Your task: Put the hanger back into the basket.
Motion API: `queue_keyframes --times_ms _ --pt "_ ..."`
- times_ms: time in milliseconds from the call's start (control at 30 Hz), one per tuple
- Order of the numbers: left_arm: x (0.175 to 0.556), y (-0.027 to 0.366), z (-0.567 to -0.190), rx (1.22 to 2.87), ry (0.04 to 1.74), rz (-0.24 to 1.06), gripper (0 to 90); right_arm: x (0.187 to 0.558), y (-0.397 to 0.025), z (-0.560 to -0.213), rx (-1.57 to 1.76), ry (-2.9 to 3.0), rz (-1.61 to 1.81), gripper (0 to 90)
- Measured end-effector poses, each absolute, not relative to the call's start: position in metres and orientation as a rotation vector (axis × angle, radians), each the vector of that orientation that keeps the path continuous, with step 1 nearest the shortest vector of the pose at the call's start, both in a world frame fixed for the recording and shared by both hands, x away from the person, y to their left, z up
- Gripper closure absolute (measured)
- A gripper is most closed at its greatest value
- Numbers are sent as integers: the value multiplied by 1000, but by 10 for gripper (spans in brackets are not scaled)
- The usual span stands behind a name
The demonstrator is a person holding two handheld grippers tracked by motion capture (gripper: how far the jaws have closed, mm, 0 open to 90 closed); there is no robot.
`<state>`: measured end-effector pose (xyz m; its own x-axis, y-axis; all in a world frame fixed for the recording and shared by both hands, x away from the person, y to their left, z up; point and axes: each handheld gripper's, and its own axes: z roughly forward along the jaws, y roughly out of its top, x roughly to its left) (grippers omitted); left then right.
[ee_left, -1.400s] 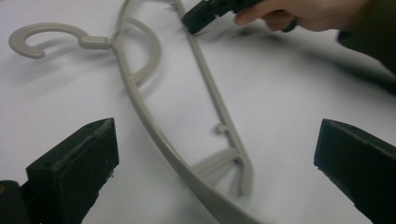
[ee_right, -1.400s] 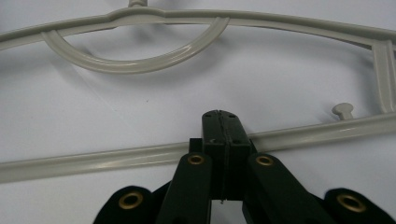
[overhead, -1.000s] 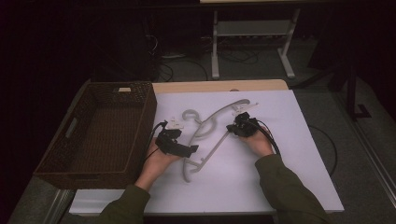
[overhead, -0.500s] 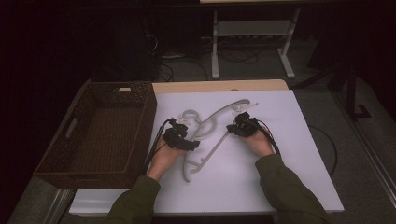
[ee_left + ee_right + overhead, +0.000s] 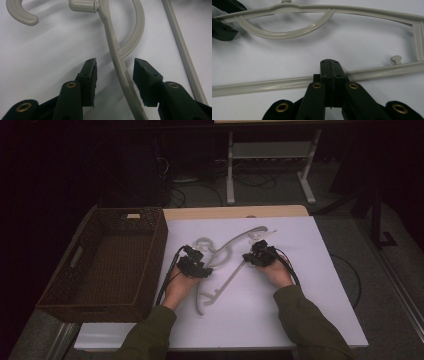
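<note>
While my right gripper [image 5: 331,82] clamps hanger [image 5: 225,265] bar mid-frame, left gripper [image 5: 114,80] sits open astride its arm; lift & basket [image 5: 65,292] drop prob. left.

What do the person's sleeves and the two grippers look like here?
Both sleeves are olive green. The left gripper and right gripper are black, with blocky ribbed pads and brass-coloured rivets at the joints. A black cable trails from the left one.

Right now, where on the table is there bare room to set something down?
Free: the white mat right of the right gripper, its near strip below the hanger, and the basket's floor. Crowded: the middle, where the left gripper straddles the hanger's arm and the right one is shut on its bar.
</note>
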<state>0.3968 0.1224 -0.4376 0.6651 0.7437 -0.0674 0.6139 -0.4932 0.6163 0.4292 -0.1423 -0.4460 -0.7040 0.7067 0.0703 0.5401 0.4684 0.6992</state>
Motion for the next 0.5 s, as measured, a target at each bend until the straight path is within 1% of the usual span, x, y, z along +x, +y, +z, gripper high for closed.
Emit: queue_keyframes --times_ms 133,333,500 --pt "397 121 -437 2276 1042 286 596 429 -142 -446 1076 2488 1060 898" --pt "395 116 -436 2303 1028 303 727 429 -142 -446 1076 2487 1060 899" --pt "394 114 -435 2316 1034 325 738 429 -142 -445 1072 2484 1054 898"
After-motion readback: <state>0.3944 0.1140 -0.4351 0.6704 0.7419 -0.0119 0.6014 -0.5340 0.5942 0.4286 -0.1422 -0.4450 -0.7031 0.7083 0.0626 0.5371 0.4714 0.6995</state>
